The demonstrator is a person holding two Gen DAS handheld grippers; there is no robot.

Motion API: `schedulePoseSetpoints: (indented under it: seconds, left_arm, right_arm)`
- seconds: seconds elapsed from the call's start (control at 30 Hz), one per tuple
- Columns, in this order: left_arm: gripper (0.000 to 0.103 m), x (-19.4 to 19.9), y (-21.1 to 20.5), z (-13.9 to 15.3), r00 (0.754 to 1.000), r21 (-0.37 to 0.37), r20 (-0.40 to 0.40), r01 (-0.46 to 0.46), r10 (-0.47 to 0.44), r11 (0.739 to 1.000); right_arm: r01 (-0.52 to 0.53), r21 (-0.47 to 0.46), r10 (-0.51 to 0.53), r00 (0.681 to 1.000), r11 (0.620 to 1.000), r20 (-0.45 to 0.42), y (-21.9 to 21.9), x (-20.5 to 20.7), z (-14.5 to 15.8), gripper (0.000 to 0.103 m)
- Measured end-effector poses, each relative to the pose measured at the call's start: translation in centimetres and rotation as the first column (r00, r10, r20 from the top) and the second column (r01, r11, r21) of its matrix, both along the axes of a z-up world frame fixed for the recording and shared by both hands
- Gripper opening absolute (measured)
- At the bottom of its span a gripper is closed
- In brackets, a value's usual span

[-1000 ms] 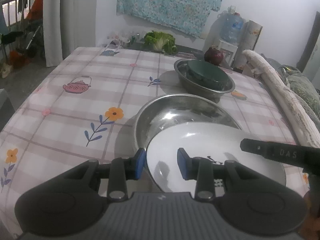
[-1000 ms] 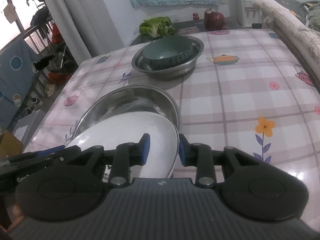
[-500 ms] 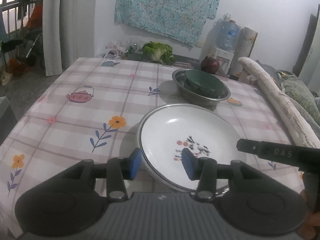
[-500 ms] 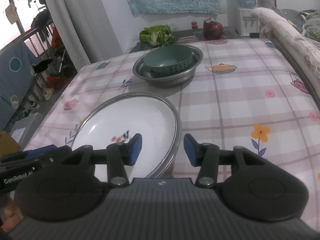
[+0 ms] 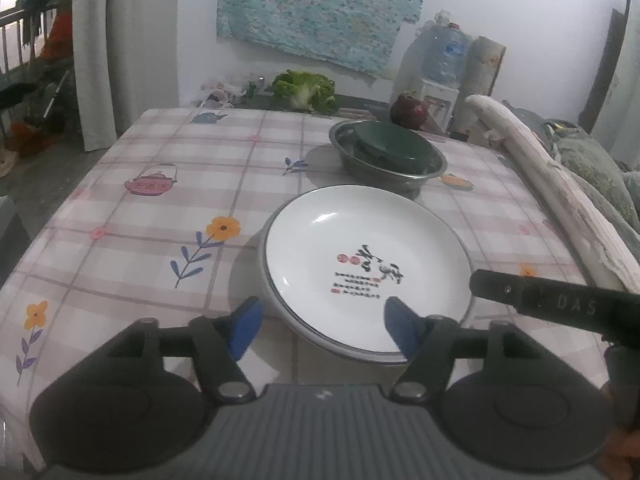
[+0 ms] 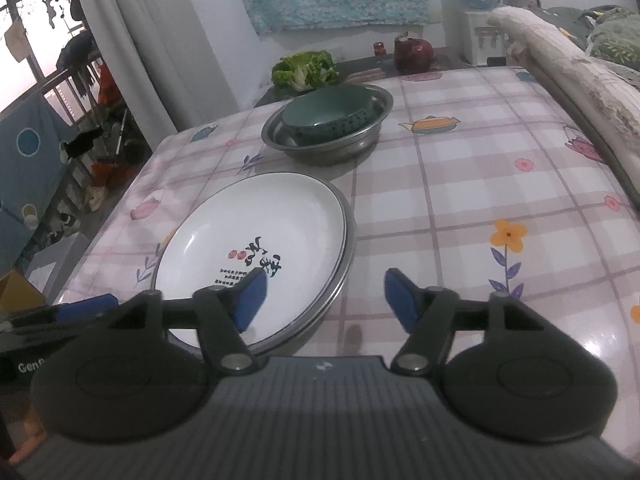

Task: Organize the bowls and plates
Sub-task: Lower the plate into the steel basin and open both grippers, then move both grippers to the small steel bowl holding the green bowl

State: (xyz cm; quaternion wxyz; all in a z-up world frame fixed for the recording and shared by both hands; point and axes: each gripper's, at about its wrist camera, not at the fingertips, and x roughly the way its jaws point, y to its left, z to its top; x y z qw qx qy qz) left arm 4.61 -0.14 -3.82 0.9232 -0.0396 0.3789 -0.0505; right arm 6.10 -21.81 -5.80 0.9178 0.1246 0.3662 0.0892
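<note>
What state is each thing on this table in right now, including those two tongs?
White plate: lying flat, nested in a steel basin, released.
Steel basin under the plate: upright, only its rim showing.
Green bowl: upright, sitting inside the far steel basin.
Far steel basin: upright on the tablecloth.
Left tongs: open, just been opening, plate edge between them, not pinched.
Right tongs: open, just been opening, gripping nothing.

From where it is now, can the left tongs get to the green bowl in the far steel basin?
Probably yes. The left tongs are open and empty, and past the white plate nothing stands before the green bowl in the steel basin.
</note>
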Motion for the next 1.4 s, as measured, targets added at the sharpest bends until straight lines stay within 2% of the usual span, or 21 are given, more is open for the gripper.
schedulePoseSetpoints:
  seconds: [0.17,0.37,0.8,1.1,1.4]
  left_arm:
    - [0.082,-0.5,-0.9,0.2,1.000,0.035,-0.001,0.012,-0.012,0.999]
    - [0.087,-0.8,-1.7,0.5,1.000,0.060,-0.004,0.018,-0.018,0.998]
    - [0.088,-1.0,-2.9,1.2,1.000,0.107,-0.012,0.010,-0.009,0.994]
    - [0.088,-0.2,-3.4,3.5,0.998,0.166,0.053,-0.032,0.024,0.986]
    - [0.088,2.3,-2.8,5.1,0.995,0.197,0.067,-0.080,0.068,0.977]
  right_arm:
    - [0.009,0.006,-0.009,1.000,1.000,0.008,-0.6,-0.7,0.3,0.081]
    - [0.012,0.014,-0.012,1.000,1.000,0.013,-1.2,-1.5,0.6,0.083]
    - [0.017,0.045,-0.018,0.999,0.999,0.028,-2.5,-2.7,1.0,0.084]
    - [0.021,0.072,-0.025,0.998,0.997,0.050,-4.5,-2.8,1.7,0.084]
    - [0.011,0.078,-0.016,0.998,0.997,0.058,-5.4,-1.6,2.2,0.084]
